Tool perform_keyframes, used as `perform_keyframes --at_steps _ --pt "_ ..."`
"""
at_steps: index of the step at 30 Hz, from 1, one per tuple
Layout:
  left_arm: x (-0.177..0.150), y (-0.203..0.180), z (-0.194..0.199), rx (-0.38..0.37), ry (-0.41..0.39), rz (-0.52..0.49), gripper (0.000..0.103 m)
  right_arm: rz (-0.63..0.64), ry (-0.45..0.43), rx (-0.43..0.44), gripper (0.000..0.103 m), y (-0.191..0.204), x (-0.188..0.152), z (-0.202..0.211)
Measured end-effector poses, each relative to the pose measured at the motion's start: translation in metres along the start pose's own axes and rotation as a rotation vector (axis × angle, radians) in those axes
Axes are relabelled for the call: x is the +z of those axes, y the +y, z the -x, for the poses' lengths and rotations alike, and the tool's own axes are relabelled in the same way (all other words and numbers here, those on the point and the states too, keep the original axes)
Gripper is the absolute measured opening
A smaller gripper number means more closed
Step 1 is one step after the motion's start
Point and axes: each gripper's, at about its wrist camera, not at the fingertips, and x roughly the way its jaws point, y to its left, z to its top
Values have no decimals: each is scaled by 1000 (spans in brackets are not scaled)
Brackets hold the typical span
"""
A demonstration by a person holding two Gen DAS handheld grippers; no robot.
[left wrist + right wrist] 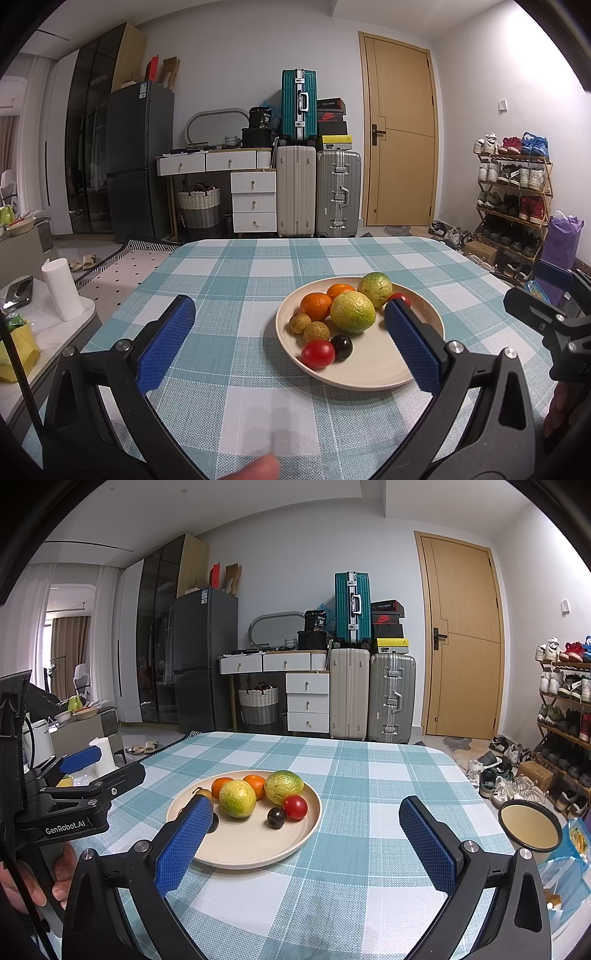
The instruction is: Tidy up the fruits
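Both hand-held grippers (290, 345) (306, 840) hover spread above plate (369, 373).

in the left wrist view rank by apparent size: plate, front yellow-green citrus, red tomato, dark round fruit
1. plate
2. front yellow-green citrus
3. red tomato
4. dark round fruit
The last two sit side by side, so nearness doesn't blur their order.

Black plastic left gripper (290, 317) & right gripper (306, 818) w/ blue textured pads (412, 343), silver screws, white "GenRobot.AI" lettering; bare skin.
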Motion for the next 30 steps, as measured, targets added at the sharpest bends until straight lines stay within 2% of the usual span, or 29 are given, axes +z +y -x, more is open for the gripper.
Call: perform_keyframes --at_steps 30 --pt "0 0 0 0 0 0 102 -1 1 0 103 -1 1 0"
